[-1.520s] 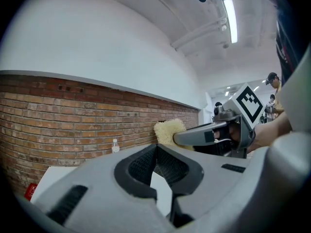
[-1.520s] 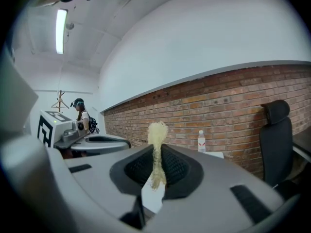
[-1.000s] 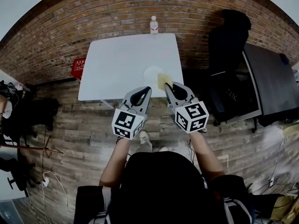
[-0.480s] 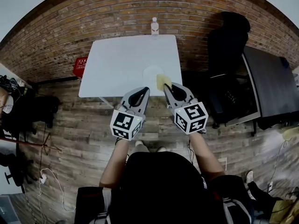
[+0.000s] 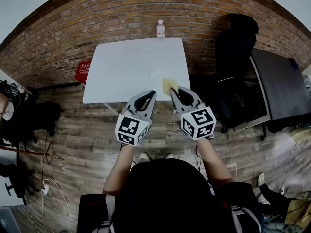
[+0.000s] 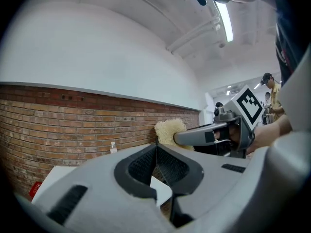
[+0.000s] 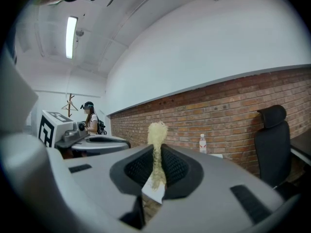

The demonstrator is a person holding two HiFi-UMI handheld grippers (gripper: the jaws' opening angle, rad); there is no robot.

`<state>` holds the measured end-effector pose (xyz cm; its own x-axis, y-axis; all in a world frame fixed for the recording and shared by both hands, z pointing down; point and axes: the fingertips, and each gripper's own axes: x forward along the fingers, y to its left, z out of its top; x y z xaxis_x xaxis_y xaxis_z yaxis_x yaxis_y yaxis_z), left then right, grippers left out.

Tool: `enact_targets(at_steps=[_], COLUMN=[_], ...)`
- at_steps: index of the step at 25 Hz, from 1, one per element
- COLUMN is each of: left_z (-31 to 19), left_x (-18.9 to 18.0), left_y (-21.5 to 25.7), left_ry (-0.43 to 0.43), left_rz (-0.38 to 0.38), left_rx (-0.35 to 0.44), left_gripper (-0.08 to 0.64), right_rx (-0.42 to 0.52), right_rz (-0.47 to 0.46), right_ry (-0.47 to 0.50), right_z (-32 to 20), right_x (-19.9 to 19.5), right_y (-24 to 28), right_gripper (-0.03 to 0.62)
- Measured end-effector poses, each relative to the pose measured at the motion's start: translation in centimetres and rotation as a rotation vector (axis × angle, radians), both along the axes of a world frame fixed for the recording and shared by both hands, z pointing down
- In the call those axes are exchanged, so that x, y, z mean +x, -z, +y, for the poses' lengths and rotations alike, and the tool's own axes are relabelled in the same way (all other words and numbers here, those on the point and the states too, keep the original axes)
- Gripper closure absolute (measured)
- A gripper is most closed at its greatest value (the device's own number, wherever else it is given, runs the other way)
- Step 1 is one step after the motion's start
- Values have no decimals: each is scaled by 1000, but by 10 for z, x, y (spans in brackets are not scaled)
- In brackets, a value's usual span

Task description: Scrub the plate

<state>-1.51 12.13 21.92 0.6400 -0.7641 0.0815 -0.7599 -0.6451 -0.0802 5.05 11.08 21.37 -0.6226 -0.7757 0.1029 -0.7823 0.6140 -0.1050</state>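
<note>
A white plate (image 5: 158,75) lies near the front right corner of the white table (image 5: 121,67). A yellow scrubbing sponge (image 5: 169,85) hangs over the plate's near edge, with my right gripper (image 5: 173,90) shut on it. In the right gripper view the sponge (image 7: 156,144) stands up pinched flat between the jaws. My left gripper (image 5: 152,93) hovers just off the table's front edge, left of the sponge, shut with nothing in it. Its closed jaws meet in the left gripper view, where the sponge (image 6: 169,130) and right gripper (image 6: 194,136) show beyond them.
A water bottle (image 5: 160,28) stands at the table's far edge against the brick wall. A black office chair (image 5: 235,38) and a dark desk (image 5: 279,84) are to the right. A red crate (image 5: 82,71) sits on the floor at the left. A person (image 7: 90,118) stands far off.
Almost nothing: both grippers stay at the table's front edge, the sponge still held by the right one; only the head view has shifted slightly.
</note>
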Motion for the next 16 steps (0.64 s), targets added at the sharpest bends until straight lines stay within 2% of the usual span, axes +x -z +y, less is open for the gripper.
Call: enact_targets(at_steps=[16], left_z=[1], left_x=[-44], left_y=[-5], left_ry=[-56], left_rz=[1], left_rx=[-28], left_gripper=[540], right_rx=[-6], right_rz=[12], right_ry=[-38], right_z=[3], right_x=[-46], right_y=[-2], right_gripper=[551])
